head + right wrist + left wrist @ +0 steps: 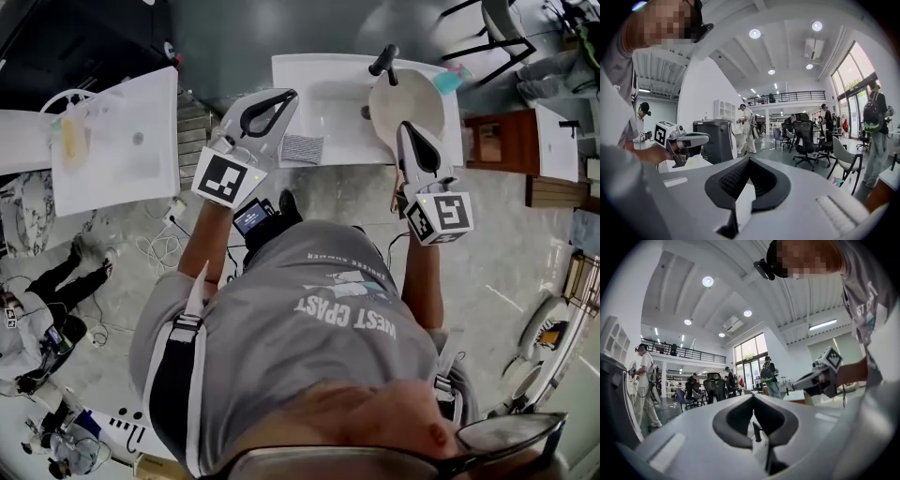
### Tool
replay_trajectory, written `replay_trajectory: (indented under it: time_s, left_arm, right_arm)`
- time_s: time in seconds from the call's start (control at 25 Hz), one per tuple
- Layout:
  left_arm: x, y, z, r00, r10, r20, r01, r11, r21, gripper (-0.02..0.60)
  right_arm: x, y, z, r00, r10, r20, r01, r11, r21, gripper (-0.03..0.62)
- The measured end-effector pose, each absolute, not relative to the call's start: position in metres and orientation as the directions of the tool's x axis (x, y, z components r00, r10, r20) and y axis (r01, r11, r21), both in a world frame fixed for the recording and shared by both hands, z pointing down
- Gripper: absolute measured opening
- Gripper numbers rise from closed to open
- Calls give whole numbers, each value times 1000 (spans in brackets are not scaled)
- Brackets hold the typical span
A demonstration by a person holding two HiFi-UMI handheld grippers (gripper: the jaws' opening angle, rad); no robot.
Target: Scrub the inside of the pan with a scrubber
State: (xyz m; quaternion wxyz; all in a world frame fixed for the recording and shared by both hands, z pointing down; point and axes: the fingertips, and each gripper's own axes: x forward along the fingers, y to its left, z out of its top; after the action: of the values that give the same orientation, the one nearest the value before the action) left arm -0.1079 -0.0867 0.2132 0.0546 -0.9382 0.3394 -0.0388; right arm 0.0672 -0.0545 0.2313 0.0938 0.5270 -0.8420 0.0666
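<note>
In the head view a cream-coloured pan [405, 101] with a black handle [383, 62] lies at the right end of a white sink counter [323, 70]. A grey ribbed scrubber [302, 148] rests on the counter's front edge. My left gripper [292, 94] is held up just left of the scrubber, shut and empty. The right gripper [405, 126] hovers over the pan's near rim, also shut on nothing. Both gripper views point up into the room. Each shows closed jaws, left gripper [752, 397] and right gripper [749, 159], and neither shows the pan or scrubber.
A second white table [122, 141] with a yellow bottle [70, 136] stands at the left. A wooden cabinet [497, 141] is right of the sink, and a teal item [448, 82] lies beside the pan. Cables [159, 246] lie on the floor, with people [42, 319] nearby.
</note>
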Motion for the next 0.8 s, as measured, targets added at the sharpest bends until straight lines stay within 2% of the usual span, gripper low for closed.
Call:
replay_trajectory:
  time_s: [0.4, 0.72, 0.8]
  left_arm:
    - [-146, -97, 256, 714, -693, 94, -692, -720, -49, 0]
    - [-161, -85, 288, 639, -754, 151, -761, -648, -16, 0]
    - [-165, -83, 298, 618, -767, 174, -776, -630, -20, 0]
  right_arm:
    - [0, -93, 316, -560, -741, 371, -810, 584, -55, 2]
    - [-45, -97, 415, -652, -541, 532, -687, 718, -111, 5]
    - [-54, -95, 436, -667, -491, 560, -653, 748, -122, 23]
